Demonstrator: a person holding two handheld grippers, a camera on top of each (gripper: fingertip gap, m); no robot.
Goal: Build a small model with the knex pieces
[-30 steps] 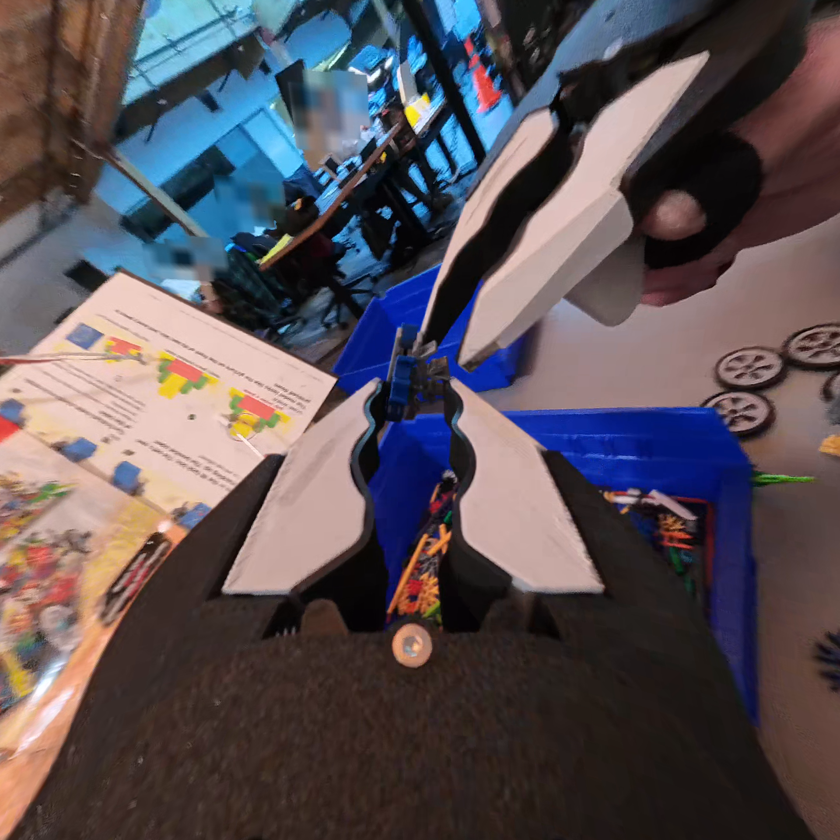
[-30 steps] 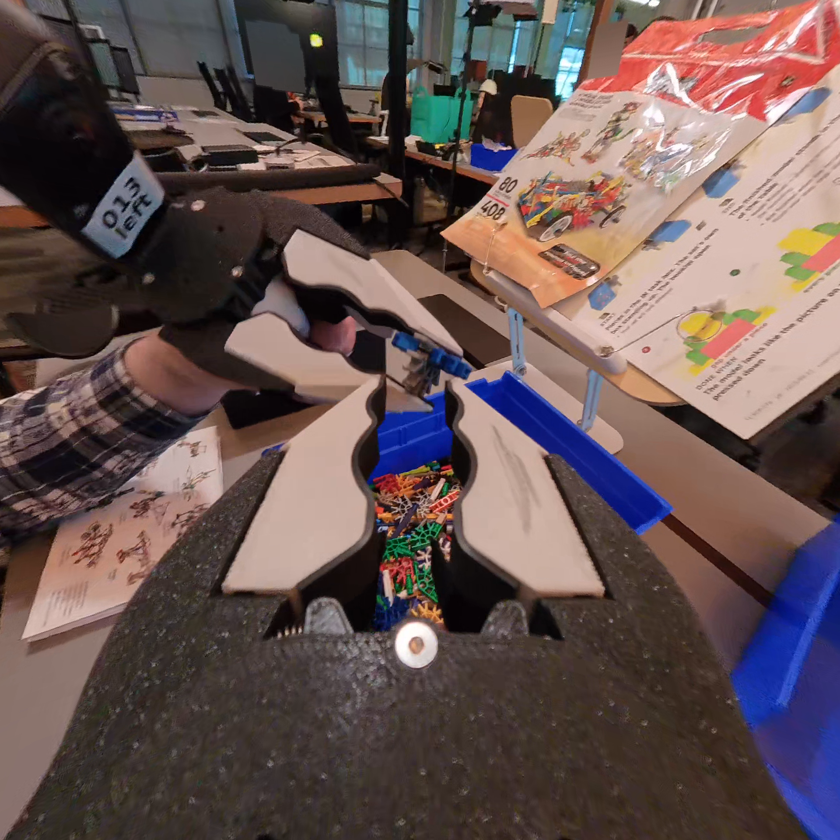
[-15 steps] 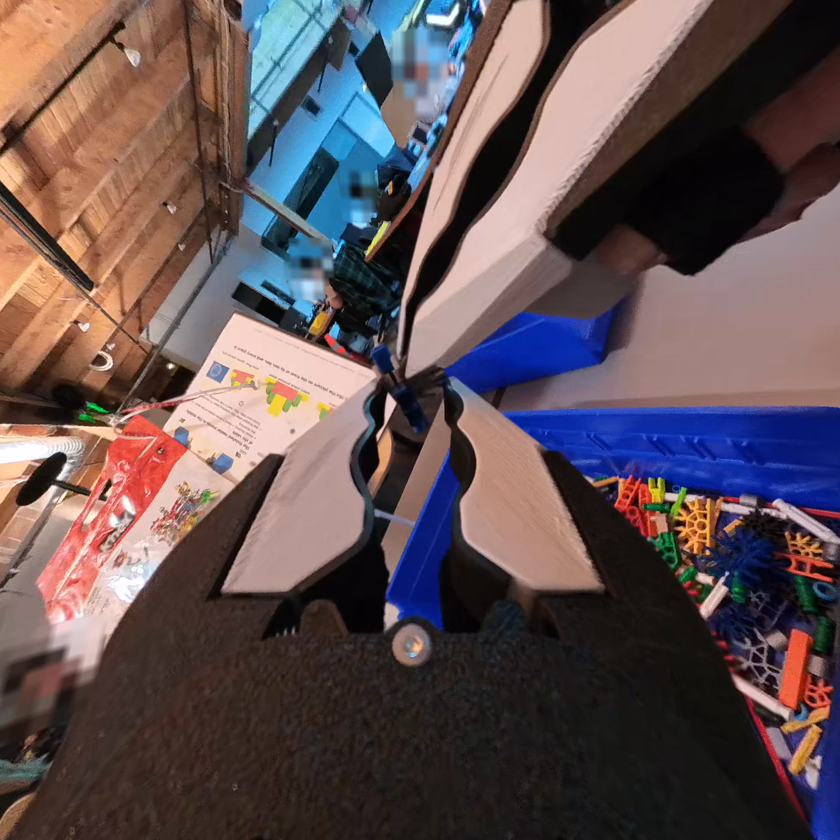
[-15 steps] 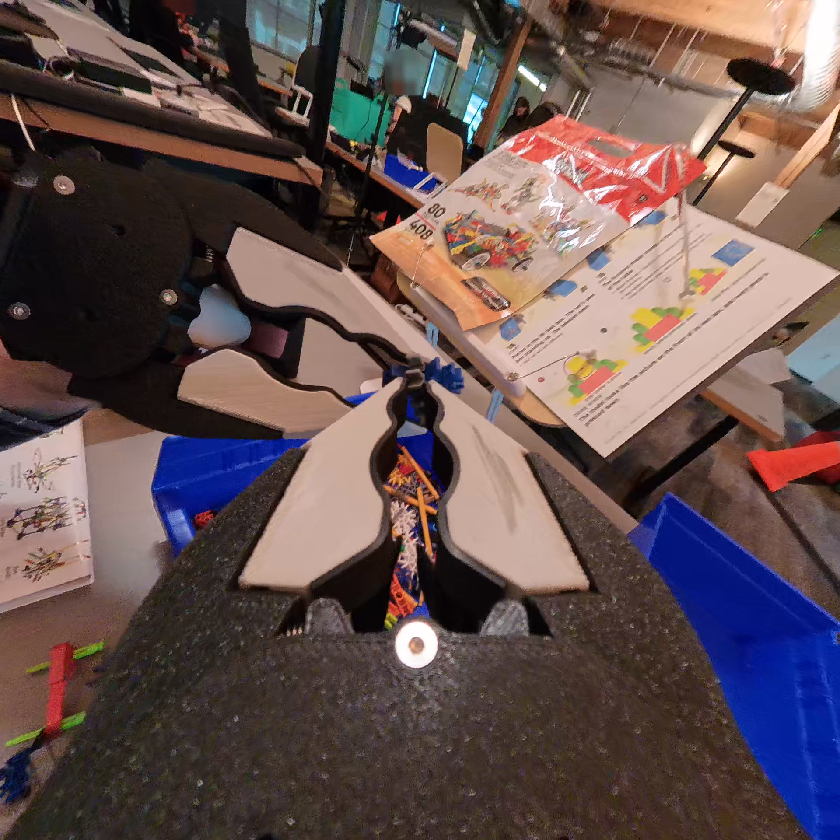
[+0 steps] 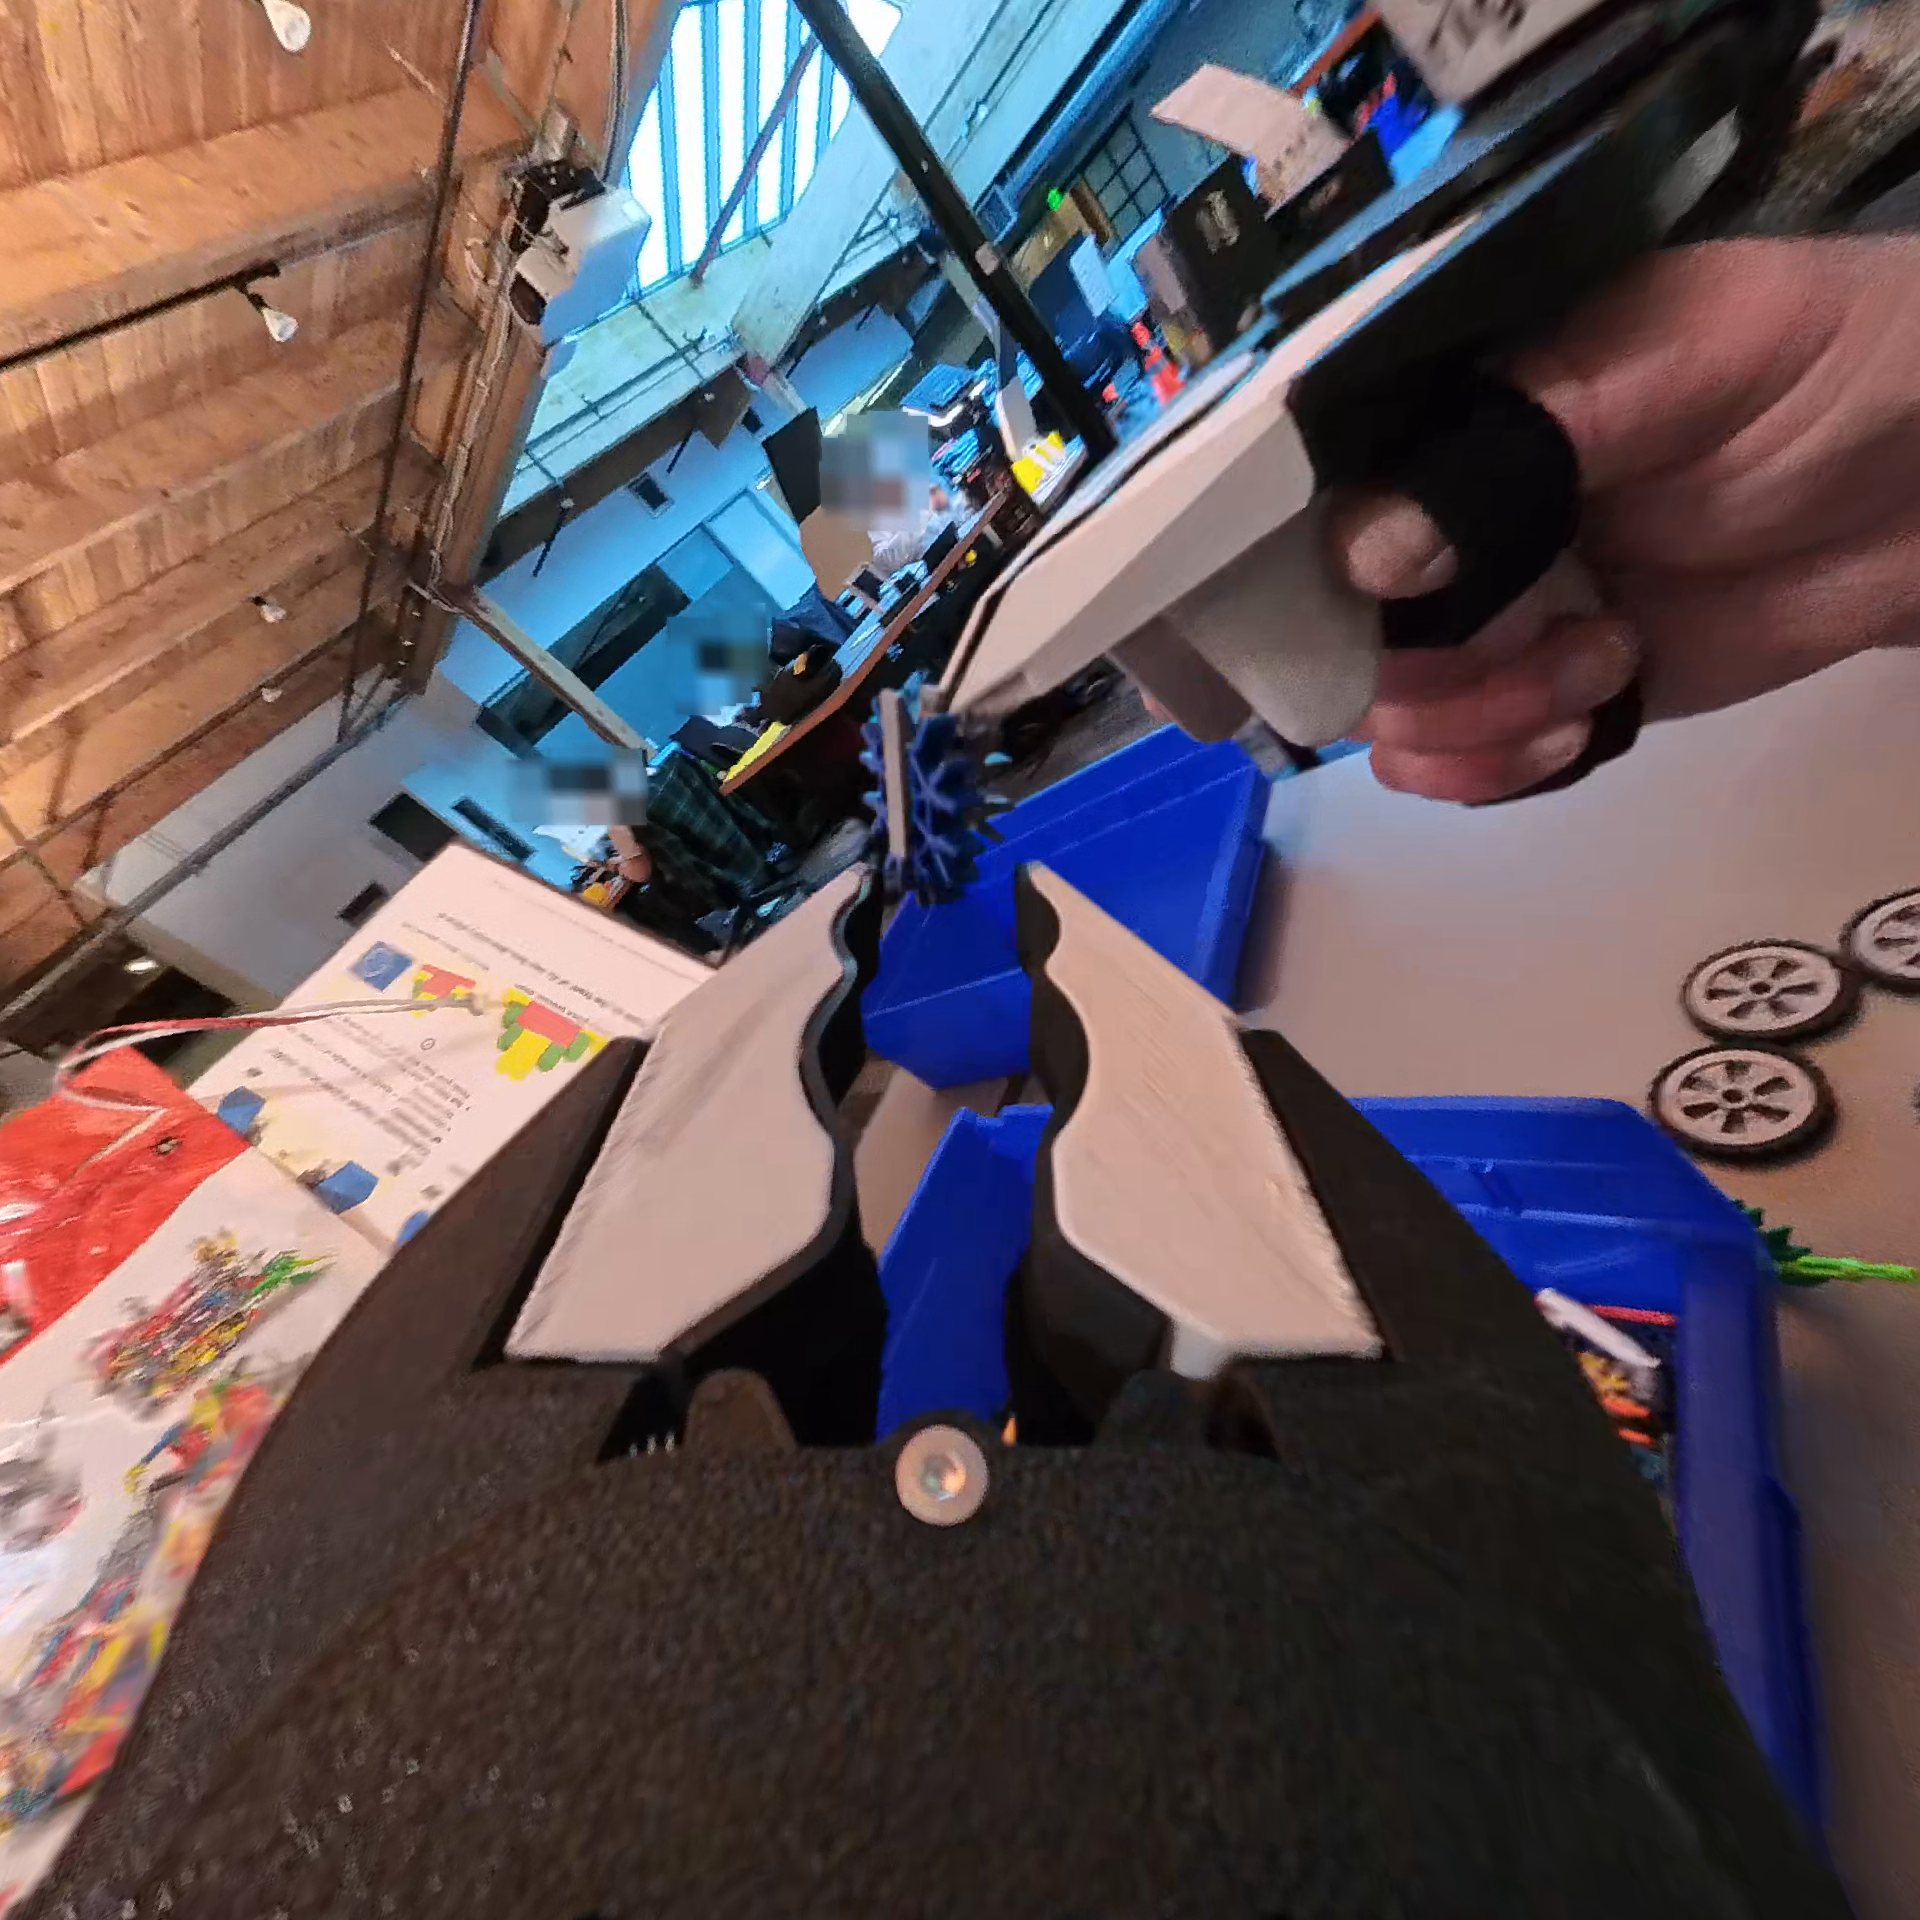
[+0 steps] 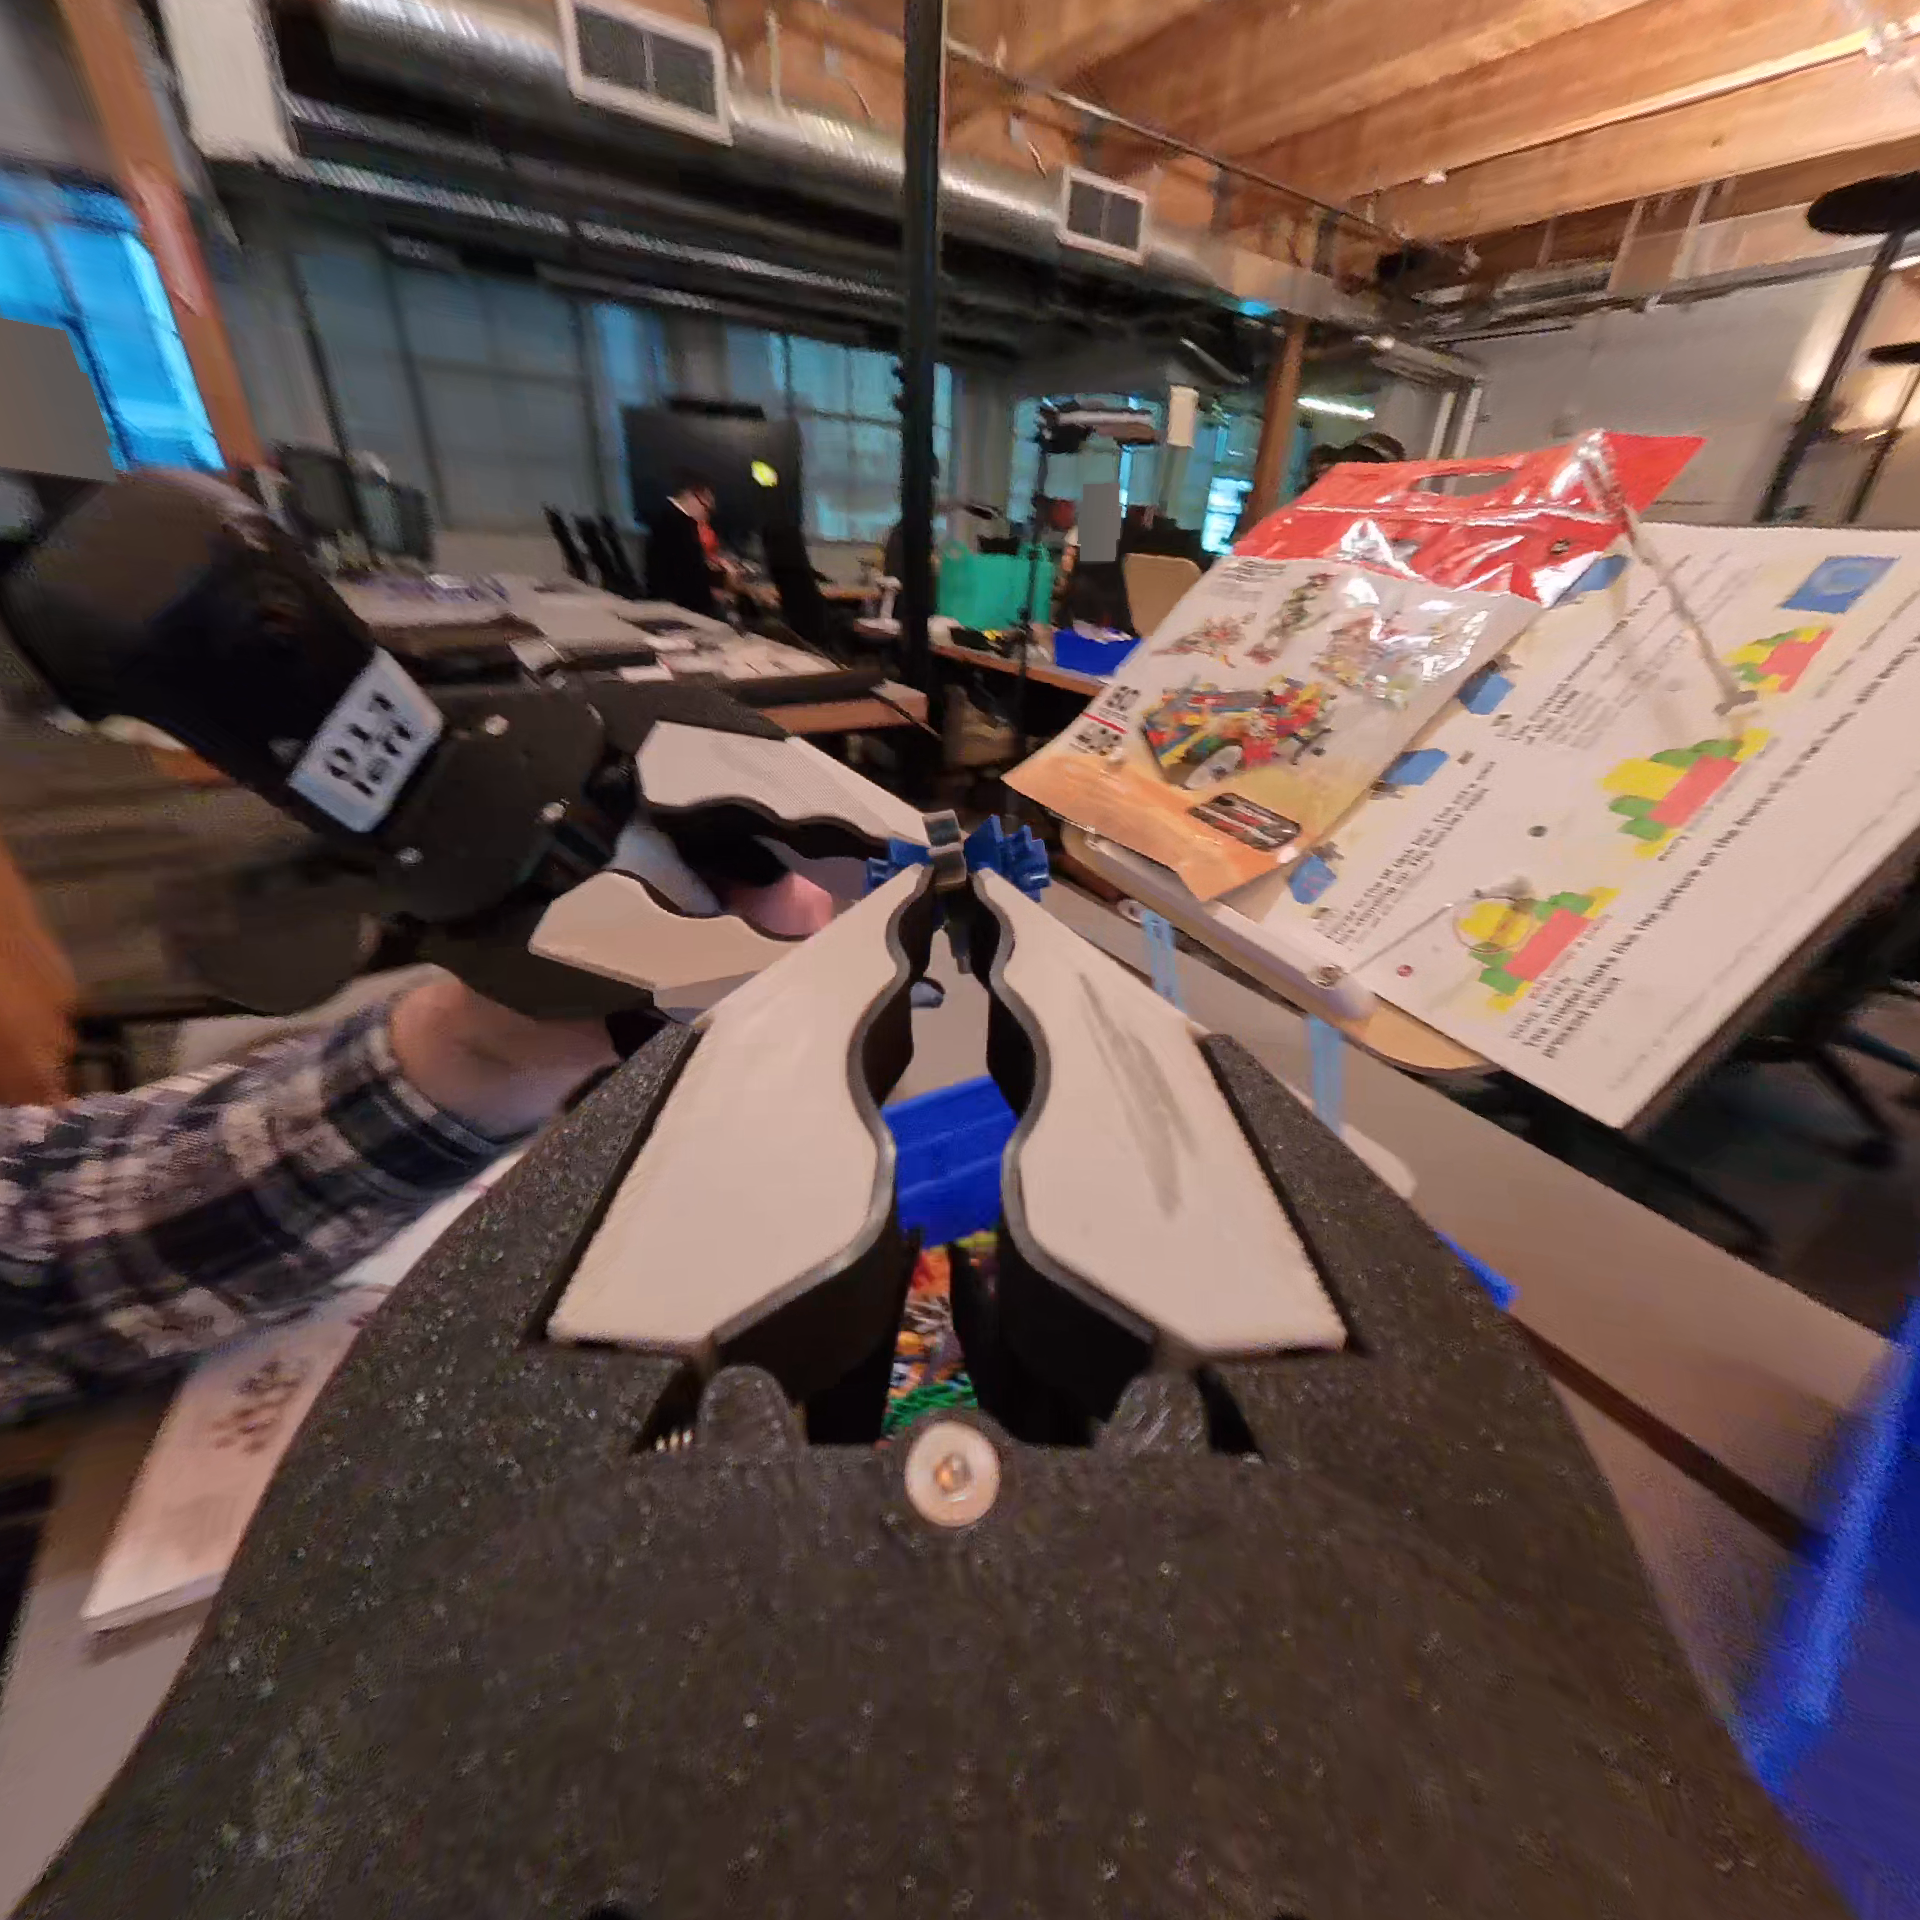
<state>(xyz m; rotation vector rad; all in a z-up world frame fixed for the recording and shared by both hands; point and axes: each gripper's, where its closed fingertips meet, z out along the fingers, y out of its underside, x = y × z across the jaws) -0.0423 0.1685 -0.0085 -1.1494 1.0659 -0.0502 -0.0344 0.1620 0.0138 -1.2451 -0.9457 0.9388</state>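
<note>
A small assembly of blue snowflake connectors on a short grey rod (image 6: 1013, 847) is pinched in the tips of my right gripper (image 6: 948, 883), held in the air above the blue bins. In the left wrist view the same blue assembly (image 5: 935, 800) hangs from the right gripper's tips (image 5: 940, 707), which come in from the upper right, held by a hand. My left gripper (image 5: 940, 883) is open, its jaws spread just below the assembly, with its left fingertip close to the piece. In the right wrist view the left gripper (image 6: 862, 883) comes in from the left with its fingers apart.
A blue bin (image 5: 1558, 1195) of mixed coloured construction pieces lies below, and a second blue bin (image 5: 1122, 831) lies beyond it. Grey wheels (image 5: 1766, 987) and a green piece (image 5: 1829, 1268) lie on the table. A tilted instruction board (image 6: 1610, 831) carries a red-topped bag (image 6: 1351, 644). A booklet (image 6: 239, 1455) lies at the left.
My right gripper closed on the blue assembly that the left one held. My left gripper has since opened and let it go. Both grippers rose and tilted upward.
</note>
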